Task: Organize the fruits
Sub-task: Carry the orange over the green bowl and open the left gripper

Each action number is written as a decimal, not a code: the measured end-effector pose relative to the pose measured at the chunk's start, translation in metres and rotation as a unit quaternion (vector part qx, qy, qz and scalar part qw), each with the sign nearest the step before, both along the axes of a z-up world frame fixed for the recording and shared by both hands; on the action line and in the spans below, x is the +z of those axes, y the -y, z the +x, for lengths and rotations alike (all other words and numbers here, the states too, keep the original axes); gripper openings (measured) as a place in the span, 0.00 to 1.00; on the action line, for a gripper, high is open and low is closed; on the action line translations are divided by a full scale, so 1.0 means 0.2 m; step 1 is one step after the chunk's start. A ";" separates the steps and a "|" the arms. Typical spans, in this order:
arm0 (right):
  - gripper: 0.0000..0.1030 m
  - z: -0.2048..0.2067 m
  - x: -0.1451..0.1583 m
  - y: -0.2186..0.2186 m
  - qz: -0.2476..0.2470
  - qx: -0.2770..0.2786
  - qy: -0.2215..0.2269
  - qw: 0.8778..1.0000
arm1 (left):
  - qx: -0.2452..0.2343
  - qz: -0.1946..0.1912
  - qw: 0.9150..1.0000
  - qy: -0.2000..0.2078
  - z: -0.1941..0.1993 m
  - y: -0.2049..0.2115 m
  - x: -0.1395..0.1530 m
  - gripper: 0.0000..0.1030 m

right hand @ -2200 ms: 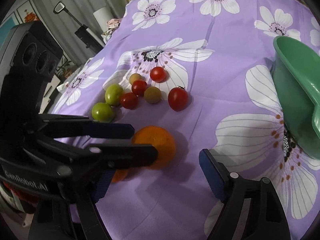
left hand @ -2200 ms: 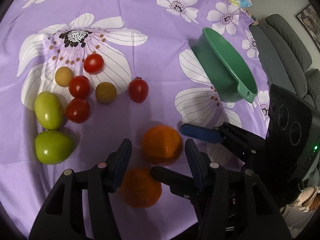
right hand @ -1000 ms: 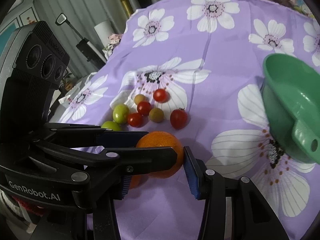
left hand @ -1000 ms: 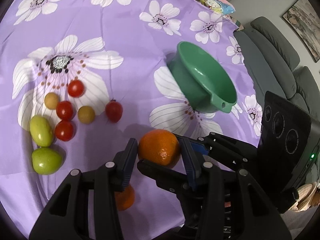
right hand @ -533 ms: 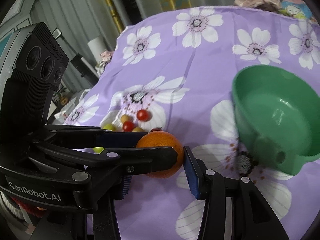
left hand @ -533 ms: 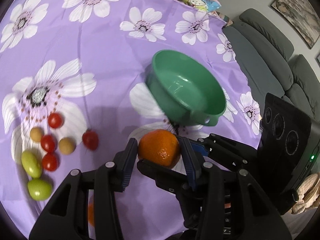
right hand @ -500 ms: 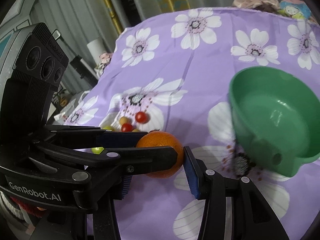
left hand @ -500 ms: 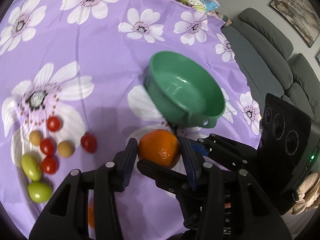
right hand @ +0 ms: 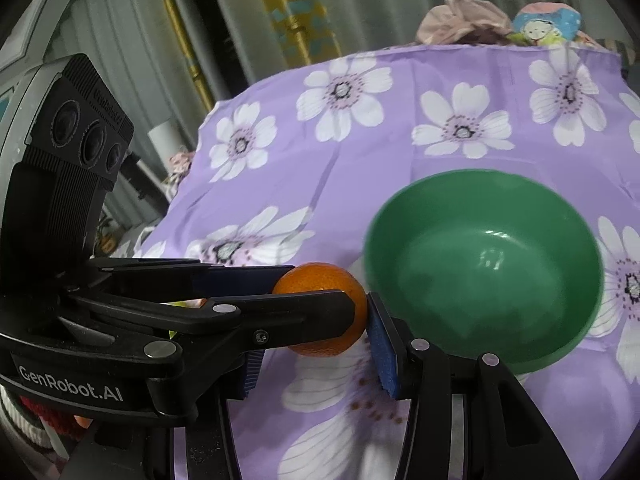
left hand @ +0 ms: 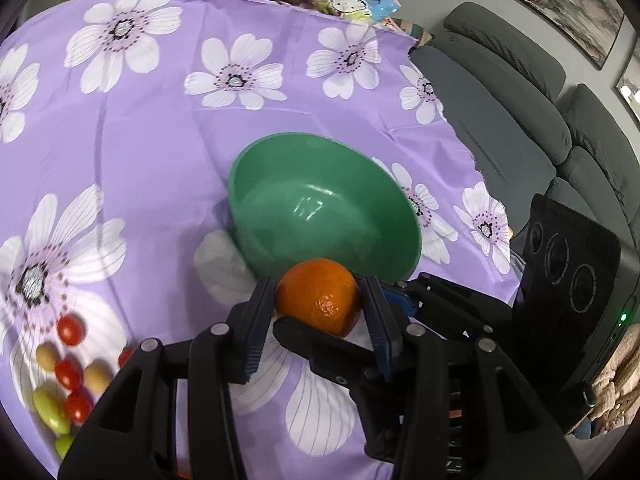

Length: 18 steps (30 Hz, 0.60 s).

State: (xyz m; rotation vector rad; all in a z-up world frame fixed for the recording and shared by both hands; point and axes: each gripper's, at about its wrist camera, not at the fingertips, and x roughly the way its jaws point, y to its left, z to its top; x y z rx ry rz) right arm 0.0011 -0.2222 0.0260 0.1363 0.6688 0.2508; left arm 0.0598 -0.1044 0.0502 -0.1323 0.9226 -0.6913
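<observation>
Just in front of the green bowl (left hand: 320, 204), the orange (left hand: 318, 296) is held above the worktop, pressed between the fingers of both the left gripper (left hand: 318, 306) and the right gripper (right hand: 316, 330). The bowl lies straight ahead of the fingers, near its rim, so I judge a short forward carry comes next.

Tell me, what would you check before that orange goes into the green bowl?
1. Orange clamped in left gripper's jaws: ok.
2. Right gripper's jaws also pressing it: ok.
3. Green bowl upright and empty: ok.
4. Orange above the bowl: not ok, it hangs short of the near rim.
5. Nothing between orange and bowl: ok.
</observation>
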 end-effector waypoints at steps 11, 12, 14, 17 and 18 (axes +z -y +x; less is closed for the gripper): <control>0.47 0.07 0.00 0.16 0.009 -0.035 0.007 0.999 | -0.025 0.002 1.000 0.003 0.14 0.14 -0.01 0.43; 0.47 0.08 0.00 0.17 0.010 -0.037 0.005 0.999 | -0.027 0.002 1.000 0.001 0.15 0.14 -0.02 0.43; 0.47 0.09 -0.01 0.18 0.010 -0.043 0.000 0.999 | -0.030 0.005 1.000 -0.005 0.18 0.16 -0.04 0.43; 0.47 0.11 -0.03 0.20 0.012 -0.049 -0.010 0.999 | -0.033 0.009 0.999 -0.015 0.21 0.18 -0.07 0.43; 0.47 0.11 -0.04 0.21 0.013 -0.050 -0.012 0.999 | -0.034 0.009 0.999 -0.019 0.21 0.19 -0.08 0.43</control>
